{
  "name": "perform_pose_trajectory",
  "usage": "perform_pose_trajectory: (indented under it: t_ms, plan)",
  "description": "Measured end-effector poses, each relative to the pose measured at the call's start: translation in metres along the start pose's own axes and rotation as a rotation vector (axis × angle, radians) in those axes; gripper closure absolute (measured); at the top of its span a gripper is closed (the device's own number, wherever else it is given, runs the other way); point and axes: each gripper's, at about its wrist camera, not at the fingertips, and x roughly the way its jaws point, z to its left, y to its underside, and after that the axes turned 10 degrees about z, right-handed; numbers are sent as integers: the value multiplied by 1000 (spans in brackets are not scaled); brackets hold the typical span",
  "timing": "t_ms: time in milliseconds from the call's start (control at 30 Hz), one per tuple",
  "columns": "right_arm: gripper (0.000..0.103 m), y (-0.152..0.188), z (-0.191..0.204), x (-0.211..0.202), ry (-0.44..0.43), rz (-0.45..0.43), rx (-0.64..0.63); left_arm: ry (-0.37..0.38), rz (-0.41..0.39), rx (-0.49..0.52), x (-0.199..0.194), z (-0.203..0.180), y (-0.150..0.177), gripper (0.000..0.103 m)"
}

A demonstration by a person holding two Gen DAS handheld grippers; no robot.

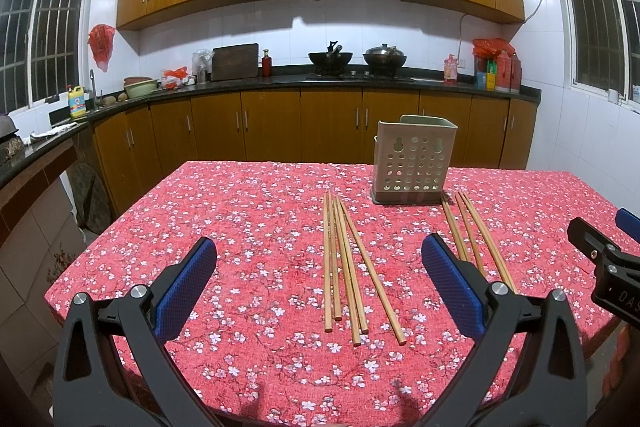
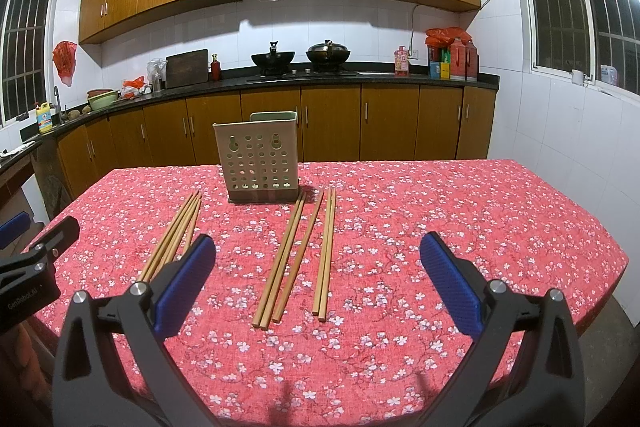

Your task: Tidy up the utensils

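Two groups of wooden chopsticks lie on the red floral tablecloth. The left group [image 1: 348,267] [image 2: 172,239] lies between my left gripper's [image 1: 320,255] open fingers. The right group [image 2: 300,259] [image 1: 476,243] lies between my right gripper's [image 2: 318,255] open fingers. A beige perforated utensil holder [image 1: 414,163] [image 2: 260,163] stands upright behind the chopsticks; nothing shows above its rim. Both grippers hover empty above the table's near edge. The right gripper shows at the right edge of the left wrist view [image 1: 604,259].
The table [image 2: 480,227] has a red flower-print cloth. Behind it runs a kitchen counter [image 2: 320,75] with woks, bottles and a cutting board, over wooden cabinets. A sink [image 1: 92,107] is at the left.
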Motion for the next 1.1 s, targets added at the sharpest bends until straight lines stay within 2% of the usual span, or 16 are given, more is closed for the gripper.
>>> perform_pose_trajectory:
  t_ms: [800, 933, 1100]
  plan:
    - [4, 1, 0, 3, 0, 12, 3, -1, 11, 3, 2, 0, 0, 2]
    - [4, 0, -1, 12, -7, 40, -1, -11, 37, -5, 11, 3, -2, 2]
    - [4, -2, -7, 35, 2, 115, 14, -37, 121, -33, 34, 13, -3, 2]
